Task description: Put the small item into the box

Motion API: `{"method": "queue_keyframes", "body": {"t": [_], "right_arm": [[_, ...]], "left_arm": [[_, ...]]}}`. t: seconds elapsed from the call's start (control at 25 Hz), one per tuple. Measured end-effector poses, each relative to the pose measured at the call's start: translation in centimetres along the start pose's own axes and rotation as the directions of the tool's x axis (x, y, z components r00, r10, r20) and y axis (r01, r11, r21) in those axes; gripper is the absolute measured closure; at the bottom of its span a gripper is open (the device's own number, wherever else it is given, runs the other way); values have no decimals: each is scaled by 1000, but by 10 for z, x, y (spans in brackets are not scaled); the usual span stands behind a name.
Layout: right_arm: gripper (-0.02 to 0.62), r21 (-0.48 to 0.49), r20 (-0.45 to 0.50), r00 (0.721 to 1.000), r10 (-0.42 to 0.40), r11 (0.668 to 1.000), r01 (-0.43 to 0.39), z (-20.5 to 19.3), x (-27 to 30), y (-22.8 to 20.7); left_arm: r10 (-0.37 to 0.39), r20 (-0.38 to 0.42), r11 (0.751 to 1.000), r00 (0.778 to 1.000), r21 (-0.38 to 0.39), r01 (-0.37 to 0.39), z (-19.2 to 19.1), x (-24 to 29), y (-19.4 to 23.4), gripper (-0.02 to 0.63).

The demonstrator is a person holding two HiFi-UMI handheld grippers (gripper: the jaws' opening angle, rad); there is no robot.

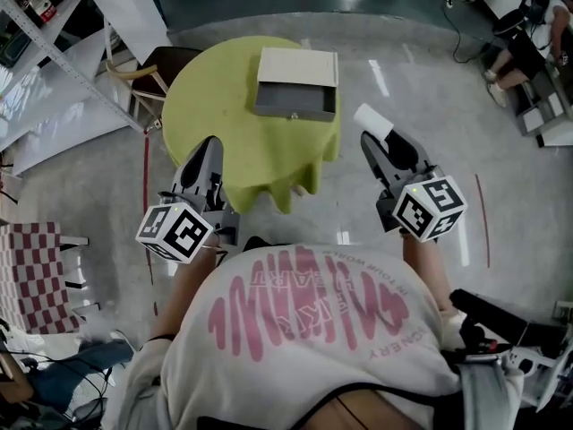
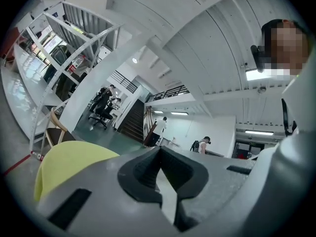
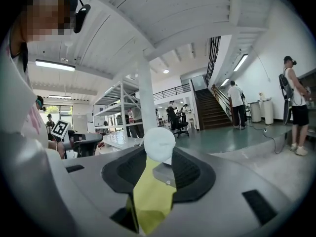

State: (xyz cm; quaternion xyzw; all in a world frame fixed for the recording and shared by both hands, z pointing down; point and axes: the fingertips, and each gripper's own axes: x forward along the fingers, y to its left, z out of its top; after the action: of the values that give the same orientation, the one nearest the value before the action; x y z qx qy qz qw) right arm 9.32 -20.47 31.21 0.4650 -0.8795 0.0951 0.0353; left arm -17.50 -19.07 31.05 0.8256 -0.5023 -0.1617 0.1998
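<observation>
A grey box [image 1: 295, 97] with its cream lid flipped back stands at the far side of the round yellow-green table [image 1: 215, 106]. My right gripper [image 1: 383, 143] hovers off the table's right edge, shut on a small white item [image 1: 370, 119] at its tips. In the right gripper view the white item [image 3: 159, 143] sits between the jaw tips of the gripper [image 3: 159, 151], with the box [image 3: 165, 174] and table [image 3: 148, 199] seen through the gap. My left gripper [image 1: 204, 164] is held at the table's near left edge, shut and empty. Its tips [image 2: 159, 151] meet.
A wooden chair [image 1: 148, 70] stands behind the table's left side, beside metal shelving [image 1: 54, 43]. A checkered seat [image 1: 31, 276] is at the left. A person sits at the far right [image 1: 524, 47]. Several people stand in the hall [image 3: 292, 102].
</observation>
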Motion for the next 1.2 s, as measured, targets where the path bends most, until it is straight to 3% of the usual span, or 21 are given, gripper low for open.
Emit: {"method": "queue_keyframes", "body": {"t": [0.4, 0.84, 1.2], "right_arm": [[436, 6, -47, 999, -19, 1000, 19, -5, 58, -20], [436, 20, -123, 992, -1, 1000, 4, -32, 107, -29], [437, 3, -245, 970, -4, 1000, 5, -71, 133, -39]], "left_arm": [[17, -28, 999, 999, -32, -18, 2, 36, 47, 598], [81, -52, 994, 995, -66, -84, -7, 31, 80, 598], [108, -44, 988, 993, -106, -112, -14, 28, 94, 598]]}}
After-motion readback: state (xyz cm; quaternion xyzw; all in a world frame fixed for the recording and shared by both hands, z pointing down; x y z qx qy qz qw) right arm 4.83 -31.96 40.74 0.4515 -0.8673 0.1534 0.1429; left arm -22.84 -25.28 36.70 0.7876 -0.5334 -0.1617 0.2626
